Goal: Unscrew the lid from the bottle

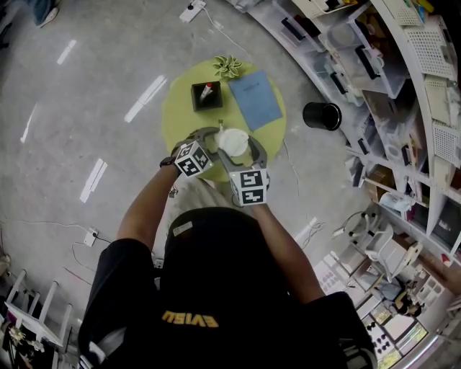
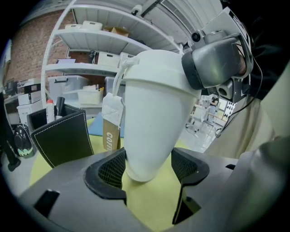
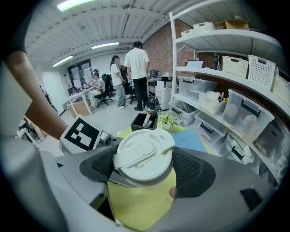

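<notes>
On the round table, the white bottle stands at the 6 o'clock edge, nearest you. Your left gripper clamps its narrow foot. The plastic is smooth and tapered, probably light and slippery, so squeeze firmly. Your right gripper pinches the lid at 9 and 3 o'clock; the rim looks stiff enough to twist.

the floor was grey polished concrete, streaked with reflections of the ceiling strip lights. a small round yellow-green bench stood on it, with a black cylindrical bin near by. white metal shelving full of clear plastic boxes ran along one side, against a red brick wall. farther back, several people stood or sat among desks and black office chairs.
</notes>
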Demonstrator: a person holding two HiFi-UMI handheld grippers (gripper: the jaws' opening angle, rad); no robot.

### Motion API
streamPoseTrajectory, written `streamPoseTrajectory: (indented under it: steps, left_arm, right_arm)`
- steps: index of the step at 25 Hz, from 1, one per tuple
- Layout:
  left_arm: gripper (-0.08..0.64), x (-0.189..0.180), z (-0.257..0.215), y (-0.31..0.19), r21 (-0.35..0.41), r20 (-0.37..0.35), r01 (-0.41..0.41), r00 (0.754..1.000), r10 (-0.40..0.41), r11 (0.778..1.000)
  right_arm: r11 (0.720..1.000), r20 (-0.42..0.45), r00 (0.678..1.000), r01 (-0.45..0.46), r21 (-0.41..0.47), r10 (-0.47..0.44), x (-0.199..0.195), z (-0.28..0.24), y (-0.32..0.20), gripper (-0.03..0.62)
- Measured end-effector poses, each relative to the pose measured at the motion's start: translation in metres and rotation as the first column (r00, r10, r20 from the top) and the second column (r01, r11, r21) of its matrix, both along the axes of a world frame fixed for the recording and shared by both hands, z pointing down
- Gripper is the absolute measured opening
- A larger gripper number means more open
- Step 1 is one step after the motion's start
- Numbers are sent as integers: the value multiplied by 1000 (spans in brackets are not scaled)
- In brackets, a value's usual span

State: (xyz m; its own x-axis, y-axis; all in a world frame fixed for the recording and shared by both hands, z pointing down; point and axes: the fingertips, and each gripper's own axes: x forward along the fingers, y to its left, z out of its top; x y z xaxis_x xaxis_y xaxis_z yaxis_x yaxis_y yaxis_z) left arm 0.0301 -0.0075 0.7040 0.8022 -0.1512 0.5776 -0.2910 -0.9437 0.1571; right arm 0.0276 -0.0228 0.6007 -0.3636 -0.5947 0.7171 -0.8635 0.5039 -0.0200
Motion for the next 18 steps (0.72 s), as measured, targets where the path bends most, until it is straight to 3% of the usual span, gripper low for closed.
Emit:
streamPoseTrajectory:
  steps: [13,18]
  left_arm:
    - [328,1,3,-1,0,9,-15,1000,15,1000]
    - [325,-1,4,-4,5,18,-40,999,40,999]
  right_arm:
    - [992,-5,993,118,-40,-119,-2,1,-1,393]
    - [953,-37,954,295,-71,-298,-6,1,0,393]
